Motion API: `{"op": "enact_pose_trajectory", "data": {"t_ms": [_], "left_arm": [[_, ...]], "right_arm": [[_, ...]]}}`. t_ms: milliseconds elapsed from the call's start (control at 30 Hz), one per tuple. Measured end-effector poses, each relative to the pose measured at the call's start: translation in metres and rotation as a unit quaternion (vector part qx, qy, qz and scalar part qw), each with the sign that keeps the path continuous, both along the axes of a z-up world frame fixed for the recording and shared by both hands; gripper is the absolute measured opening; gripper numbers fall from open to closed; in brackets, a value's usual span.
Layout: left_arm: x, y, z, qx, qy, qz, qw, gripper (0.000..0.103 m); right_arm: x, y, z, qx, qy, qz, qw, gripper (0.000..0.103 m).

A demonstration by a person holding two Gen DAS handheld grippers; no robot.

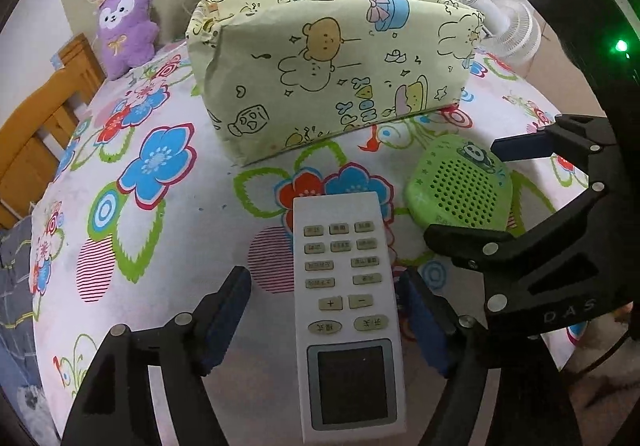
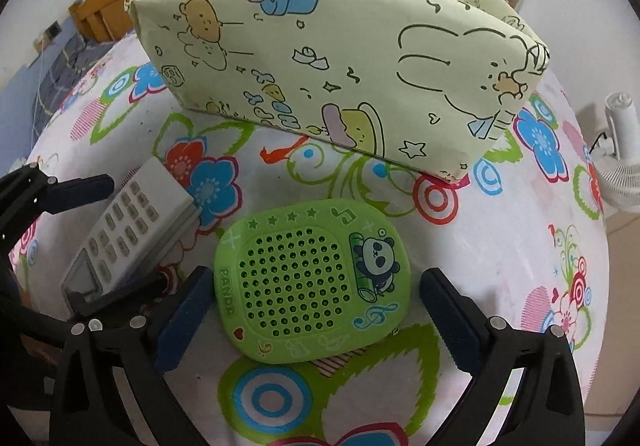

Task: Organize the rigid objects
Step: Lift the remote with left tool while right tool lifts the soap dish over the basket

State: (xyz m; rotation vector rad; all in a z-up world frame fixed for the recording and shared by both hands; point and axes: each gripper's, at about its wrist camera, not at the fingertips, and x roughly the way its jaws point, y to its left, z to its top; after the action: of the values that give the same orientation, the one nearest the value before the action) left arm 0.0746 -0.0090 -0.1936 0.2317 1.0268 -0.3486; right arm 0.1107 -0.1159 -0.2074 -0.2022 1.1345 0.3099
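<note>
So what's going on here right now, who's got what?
Nothing is held yet. The left hand-held gripper is open around the white remote, which lies flat on the flowered tablecloth. The right hand-held gripper is open around the green panda speaker. The cartoon-print box stands behind both.

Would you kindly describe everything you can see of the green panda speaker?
The green panda speaker is a flat, rounded piece that looks like plastic, with a grid of small holes, a panda picture, stars, music notes and the word PANDA along one edge. It lies face up on the flowered tablecloth, beside the white remote and in front of the cartoon-print box. It sits between the open fingers of the right gripper, with a gap on one side.
</note>
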Motion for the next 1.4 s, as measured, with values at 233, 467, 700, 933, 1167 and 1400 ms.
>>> {"op": "enact_pose_trajectory", "data": {"t_ms": [233, 467, 700, 933, 1167, 1400], "left_arm": [[-0.006, -0.006, 0.003, -0.023, 0.011, -0.019, 0.9995, 0.046], [-0.004, -0.007, 0.003, -0.031, 0.012, 0.01, 0.9994, 0.045], [-0.005, -0.014, 0.007, -0.038, 0.011, 0.016, 0.9991, 0.045], [-0.008, -0.022, 0.016, -0.035, -0.002, 0.017, 0.9992, 0.045], [-0.011, -0.03, 0.03, -0.036, -0.018, 0.018, 0.999, 0.045], [-0.015, -0.04, 0.049, -0.035, -0.039, 0.021, 0.9984, 0.045]], "right_arm": [[-0.004, -0.001, 0.001, 0.006, -0.009, -0.014, 1.0, 0.095], [-0.009, -0.011, 0.007, 0.018, -0.021, -0.058, 0.998, 0.095], [-0.019, -0.022, 0.022, 0.024, -0.038, -0.066, 0.997, 0.095], [-0.033, -0.04, 0.036, 0.034, -0.054, -0.079, 0.995, 0.095], [-0.038, -0.039, 0.053, 0.04, -0.074, -0.09, 0.992, 0.095], [-0.048, -0.045, 0.074, 0.048, -0.101, -0.097, 0.989, 0.095]]}}
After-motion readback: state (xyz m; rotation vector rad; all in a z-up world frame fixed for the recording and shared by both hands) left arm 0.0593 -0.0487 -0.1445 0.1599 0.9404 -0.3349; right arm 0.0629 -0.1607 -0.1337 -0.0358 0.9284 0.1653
